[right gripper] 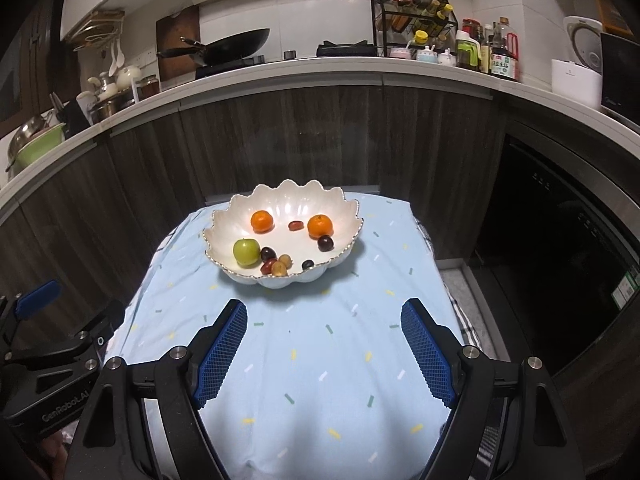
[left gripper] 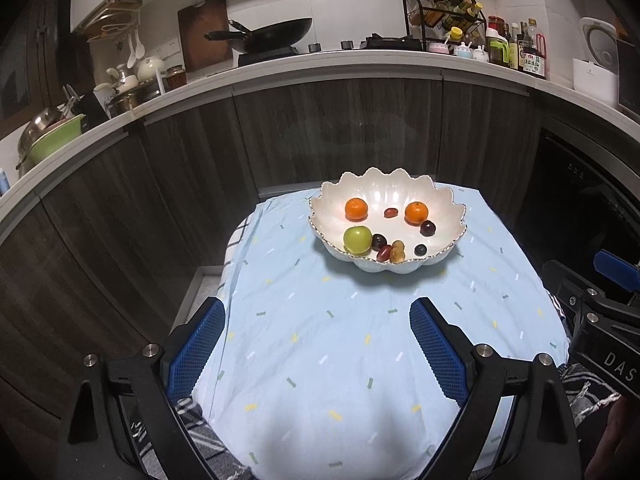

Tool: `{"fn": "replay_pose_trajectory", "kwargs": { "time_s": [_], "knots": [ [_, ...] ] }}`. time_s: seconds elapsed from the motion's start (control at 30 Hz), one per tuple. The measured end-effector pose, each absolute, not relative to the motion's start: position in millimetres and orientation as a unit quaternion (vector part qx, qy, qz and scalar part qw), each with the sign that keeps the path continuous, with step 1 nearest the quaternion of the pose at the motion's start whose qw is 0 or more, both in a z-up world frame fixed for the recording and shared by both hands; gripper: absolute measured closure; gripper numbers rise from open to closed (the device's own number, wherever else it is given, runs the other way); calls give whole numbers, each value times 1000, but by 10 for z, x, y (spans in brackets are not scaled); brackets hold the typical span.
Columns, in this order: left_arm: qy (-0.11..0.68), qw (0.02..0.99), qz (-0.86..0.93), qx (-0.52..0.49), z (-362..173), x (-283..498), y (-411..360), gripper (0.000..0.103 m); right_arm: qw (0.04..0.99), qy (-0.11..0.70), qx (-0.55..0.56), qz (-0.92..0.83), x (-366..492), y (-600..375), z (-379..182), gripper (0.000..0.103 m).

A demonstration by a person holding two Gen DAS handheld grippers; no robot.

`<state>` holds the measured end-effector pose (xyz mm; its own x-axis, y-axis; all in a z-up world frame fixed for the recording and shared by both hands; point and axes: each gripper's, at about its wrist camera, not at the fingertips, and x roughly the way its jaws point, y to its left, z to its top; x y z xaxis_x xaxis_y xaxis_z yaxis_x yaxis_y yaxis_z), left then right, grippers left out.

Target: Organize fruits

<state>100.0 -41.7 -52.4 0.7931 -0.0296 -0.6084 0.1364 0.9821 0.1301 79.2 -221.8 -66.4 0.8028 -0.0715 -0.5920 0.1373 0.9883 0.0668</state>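
beyond open right gripper (right gripper: 324, 320): bowl (right gripper: 224, 220) with fruits (right gripper: 246, 252), well apart

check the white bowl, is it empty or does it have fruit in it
Not empty. The scalloped white bowl holds two oranges, a green apple and several small grape-like fruits, all inside its rim; none lies on the blue cloth.

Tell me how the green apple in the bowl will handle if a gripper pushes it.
The green apple is round and smooth, so it would probably roll. It touches a dark grape, which would likely be knocked aside. The glossy white bowl offers little friction.
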Motion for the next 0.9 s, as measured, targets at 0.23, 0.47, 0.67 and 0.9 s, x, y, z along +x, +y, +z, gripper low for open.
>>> {"fn": "replay_pose_trajectory", "kwargs": {
  "time_s": [0.23,0.47,0.67,0.9],
  "knots": [
    [306,948,-37,80,-536,783,-364,8,952,295,52,-65,536,-2195,-698,23],
    [296,952,-29,75,-527,555,-276,8,954,287,52,-67,307,-2165,-730,15],
    [295,952,-23,75,-553,414,-213,8,953,292,44,-65,221,-2134,-741,15],
    [290,954,-19,76,-540,357,-185,8,953,293,35,-66,168,-2117,-741,15]
  ]
}}
